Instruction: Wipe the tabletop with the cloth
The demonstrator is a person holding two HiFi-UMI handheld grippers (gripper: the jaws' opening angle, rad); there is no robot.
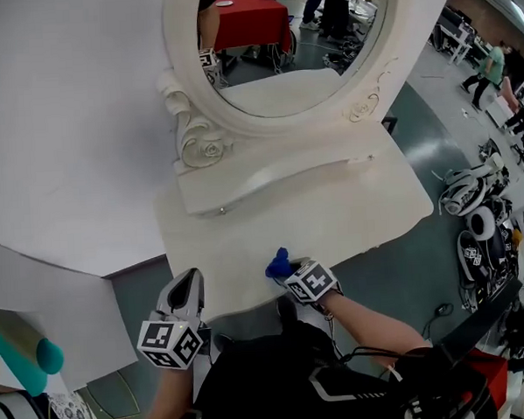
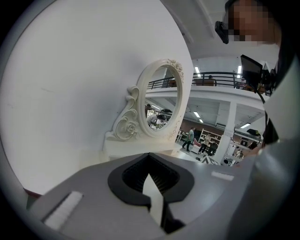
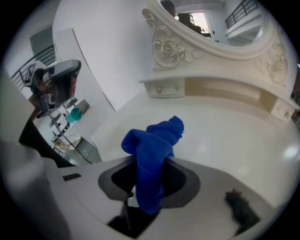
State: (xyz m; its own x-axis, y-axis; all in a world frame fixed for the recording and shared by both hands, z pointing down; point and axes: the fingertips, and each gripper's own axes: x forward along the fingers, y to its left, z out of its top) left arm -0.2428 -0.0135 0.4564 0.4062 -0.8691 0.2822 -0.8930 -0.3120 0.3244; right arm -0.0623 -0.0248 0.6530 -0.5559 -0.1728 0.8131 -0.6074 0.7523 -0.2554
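Cloth (image 3: 154,140): one, blue, pinched in right hand-held gripper (image 3: 147,197) | left hand-held gripper (image 2: 152,187): jaws together | tabletop (image 3: 225,136): one

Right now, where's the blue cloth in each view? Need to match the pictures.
Head view: lower centre; the blue cloth is at the tabletop's front edge, in the right claw.
Left gripper view: not in it.
Right gripper view: centre, bunched and pinched between that claw's jaws.
Shared landmark: the oval mirror, in all three.
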